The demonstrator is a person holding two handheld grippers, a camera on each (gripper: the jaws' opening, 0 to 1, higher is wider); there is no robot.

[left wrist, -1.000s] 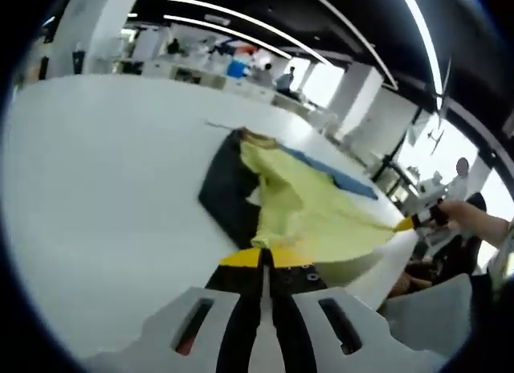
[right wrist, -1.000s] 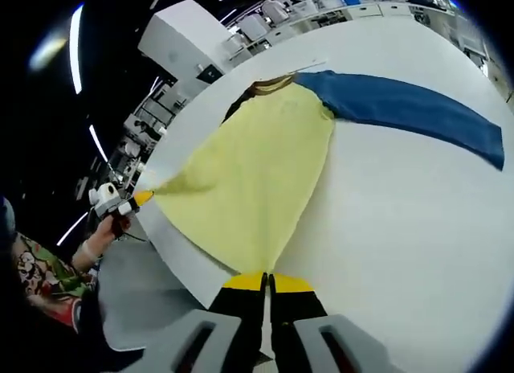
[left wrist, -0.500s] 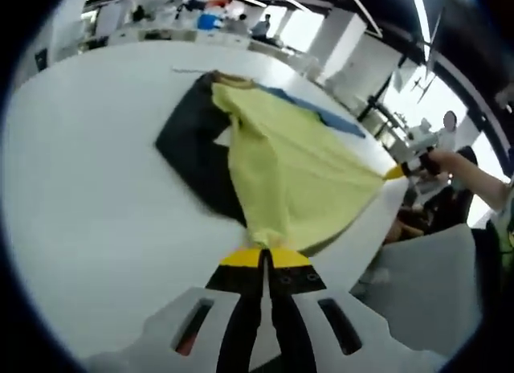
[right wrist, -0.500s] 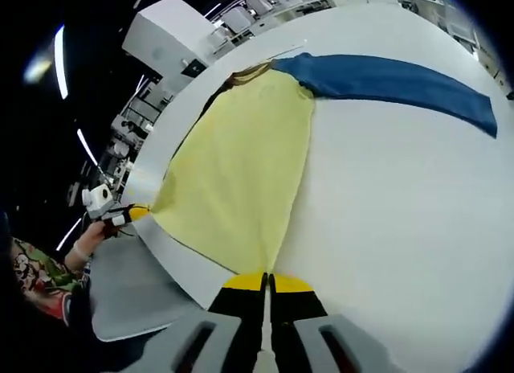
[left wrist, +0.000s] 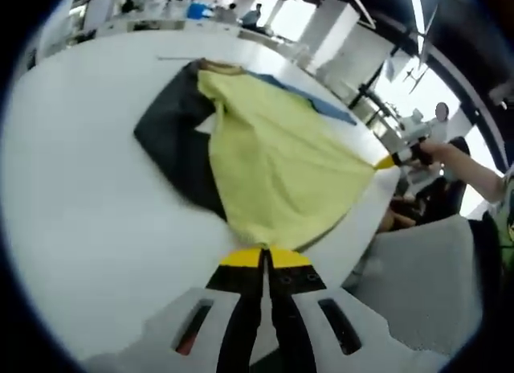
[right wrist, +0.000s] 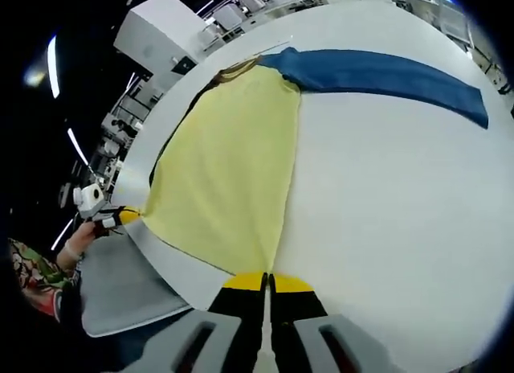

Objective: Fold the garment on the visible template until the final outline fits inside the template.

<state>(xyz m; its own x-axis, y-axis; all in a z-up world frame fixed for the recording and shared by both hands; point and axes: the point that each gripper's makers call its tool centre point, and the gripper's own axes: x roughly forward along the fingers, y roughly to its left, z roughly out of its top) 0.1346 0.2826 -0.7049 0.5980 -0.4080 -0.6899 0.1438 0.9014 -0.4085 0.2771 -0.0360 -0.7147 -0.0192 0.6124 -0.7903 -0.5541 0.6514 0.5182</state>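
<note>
Left gripper view: dark sleeve (left wrist: pixel 173 144) showing beside the yellow panel. Right gripper view: long blue sleeve (right wrist: pixel 377 74) across the white table (right wrist: pixel 401 228). Left gripper (left wrist: pixel 263 258) and right gripper (right wrist: pixel 267 281) each clenched on a hem corner of the yellow garment (right wrist: pixel 229 172), stretched taut ahead of both

An open-plan office or lab hall is showing here: long strip lights (left wrist: pixel 422 11) are running across a dark ceiling, white pillars (left wrist: pixel 331 23) are standing at the upper middle of the left gripper view, and rows of desks (right wrist: pixel 265 5) are lining the top beyond the white surface (right wrist: pixel 385 196).
</note>
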